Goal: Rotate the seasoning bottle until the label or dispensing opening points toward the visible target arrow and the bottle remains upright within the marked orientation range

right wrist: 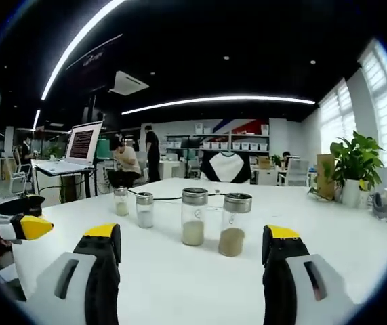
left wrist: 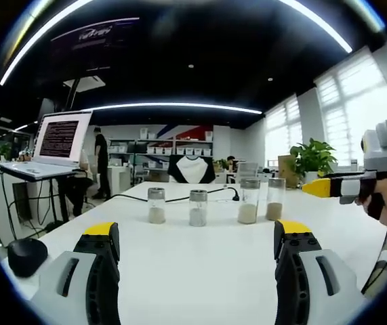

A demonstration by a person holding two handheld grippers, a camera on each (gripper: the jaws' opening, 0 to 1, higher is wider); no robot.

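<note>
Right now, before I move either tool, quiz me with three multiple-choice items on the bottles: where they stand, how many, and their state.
1. Where do the bottles stand?
A. in a row on the white table
B. on the floor
C. on the laptop stand

2. How many bottles?
A. two
B. four
C. six

3. What state is the right tool in?
A. shut on a bottle
B. open, holding nothing
C. shut on a cable

Answers:
1 A: the bottles stand upright on the white table.
2 B: four metal-capped bottles are countable in both views.
3 B: the right tool has its jaws apart, short of the bottles.
</note>
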